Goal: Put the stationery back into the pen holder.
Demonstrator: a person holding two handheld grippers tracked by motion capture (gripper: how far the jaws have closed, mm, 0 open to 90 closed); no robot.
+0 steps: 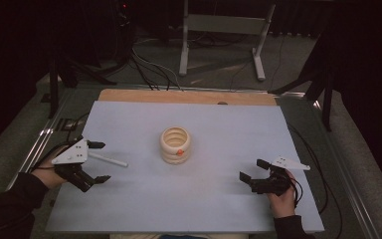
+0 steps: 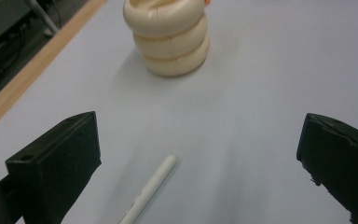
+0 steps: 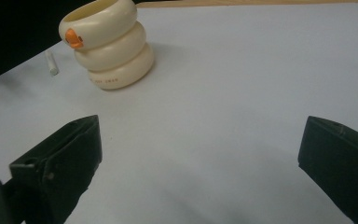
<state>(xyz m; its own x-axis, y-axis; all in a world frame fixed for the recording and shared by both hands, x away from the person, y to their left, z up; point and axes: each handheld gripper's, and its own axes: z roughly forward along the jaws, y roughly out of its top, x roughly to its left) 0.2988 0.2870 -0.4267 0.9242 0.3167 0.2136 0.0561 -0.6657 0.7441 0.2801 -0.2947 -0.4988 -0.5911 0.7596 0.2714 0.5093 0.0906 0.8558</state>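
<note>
Both tools, the left tool point(image 1: 99, 162) and right tool point(image 1: 253, 169), gaped wide and empty over the desk point(image 1: 219, 129); a white stick point(image 1: 108, 160) lay just beside the left one, the cream ringed pot point(image 1: 175, 145) between them.

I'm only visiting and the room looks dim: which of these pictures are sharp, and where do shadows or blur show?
High view: dark surroundings, the lit table pale, the cream ringed holder soft-edged. Left gripper view: the near tongs and the white stick blurred, a faint shadow left of the holder. Right gripper view: the holder fairly sharp, its shadow falling right; the tongs soft.
</note>
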